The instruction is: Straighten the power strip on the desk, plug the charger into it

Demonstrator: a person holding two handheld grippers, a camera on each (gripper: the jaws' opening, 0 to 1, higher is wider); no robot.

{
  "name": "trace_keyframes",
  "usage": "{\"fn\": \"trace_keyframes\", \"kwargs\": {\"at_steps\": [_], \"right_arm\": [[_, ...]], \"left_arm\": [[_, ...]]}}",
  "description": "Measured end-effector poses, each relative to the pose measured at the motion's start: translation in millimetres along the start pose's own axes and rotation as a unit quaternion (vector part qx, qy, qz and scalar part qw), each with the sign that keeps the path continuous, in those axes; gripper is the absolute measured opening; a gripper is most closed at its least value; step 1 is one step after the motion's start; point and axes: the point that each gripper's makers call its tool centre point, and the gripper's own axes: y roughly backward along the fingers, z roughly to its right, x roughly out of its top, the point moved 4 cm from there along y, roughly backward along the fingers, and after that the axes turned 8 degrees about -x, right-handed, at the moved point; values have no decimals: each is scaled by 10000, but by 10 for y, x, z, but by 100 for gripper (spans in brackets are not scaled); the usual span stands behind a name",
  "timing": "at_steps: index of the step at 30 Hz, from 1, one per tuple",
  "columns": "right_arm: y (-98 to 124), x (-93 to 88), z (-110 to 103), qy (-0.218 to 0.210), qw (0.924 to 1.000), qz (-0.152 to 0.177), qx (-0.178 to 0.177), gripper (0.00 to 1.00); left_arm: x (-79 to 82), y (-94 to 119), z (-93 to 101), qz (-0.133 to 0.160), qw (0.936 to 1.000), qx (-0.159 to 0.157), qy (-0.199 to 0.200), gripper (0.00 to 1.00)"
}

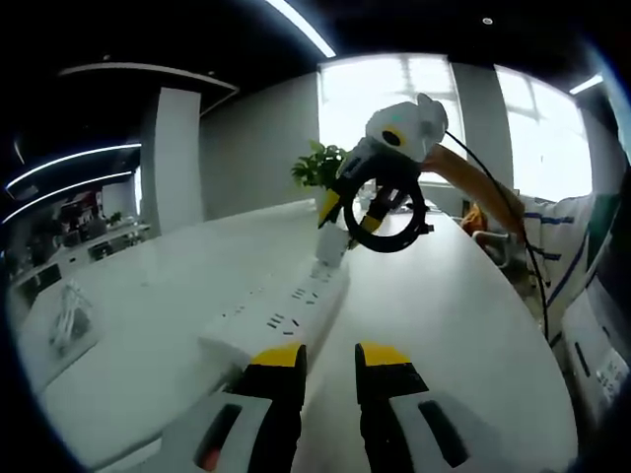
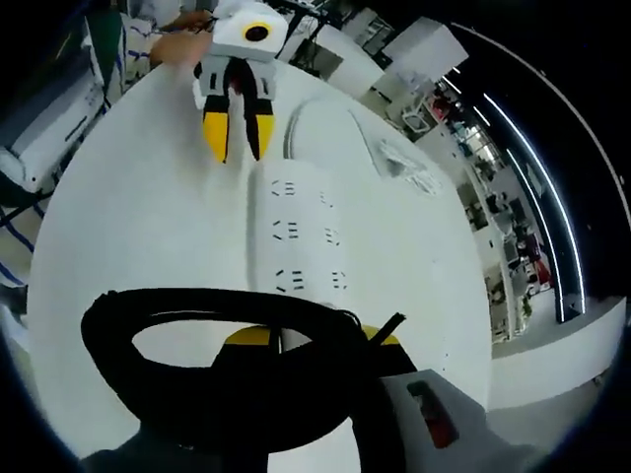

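Power strip lies flat on the white counter, mid-surface, its long axis running from one gripper toward the other. Its cord end faces the left gripper; a white cable curls off that end in the right gripper view.

Left gripper: low over the counter just beside the strip's near end, yellow-tipped jaws parted with a narrow gap, nothing between them.

Right gripper: above the strip's far end, jaws closed on a white charger, which points down at the strip. A coiled black cable hangs around this gripper and covers its jaw tips in its own view.

Key relation: charger sits right over the far-end sockets, so the right hand is the nearer for plugging. Whether the prongs are lined up with a socket, or already touching it, cannot be told.

Judgement: strip looks roughly straight; the left gripper is placed to steady the near end during insertion.
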Motion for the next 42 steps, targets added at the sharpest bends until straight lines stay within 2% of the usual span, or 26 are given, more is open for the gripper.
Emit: {"fn": "trace_keyframes", "kwargs": {"at_steps": [3,5,9,17,19,27,32,37,42], "right_arm": [[-3,4,-2,177,9998,55,45,25],[-7,14,-11,452,9988,146,100,24],[-13,17,-16,500,9986,116,139,24],[-47,29,5,337,9985,-230,358,24],[-60,36,8,285,9977,-405,465,24],[-107,63,57,72,9908,-879,1027,24],[-138,60,117,-120,9836,-1127,1401,24],[-147,52,131,-249,9792,-1200,1617,24],[-112,5,122,-420,9812,-956,1622,23]], "left_arm": [[-5,-3,-1,-9,10000,0,4,19],[-8,-6,0,-11,10000,-4,6,19],[-22,-13,3,-29,10000,-13,18,19],[-22,-10,20,-19,10000,-38,27,19],[-28,-9,21,-29,10000,-42,27,19],[-41,5,15,-31,10000,-50,46,19],[-52,10,10,-41,10000,-48,61,19],[-59,17,-5,-60,10000,21,49,19],[-60,29,-12,-42,10000,22,88,19]]}}
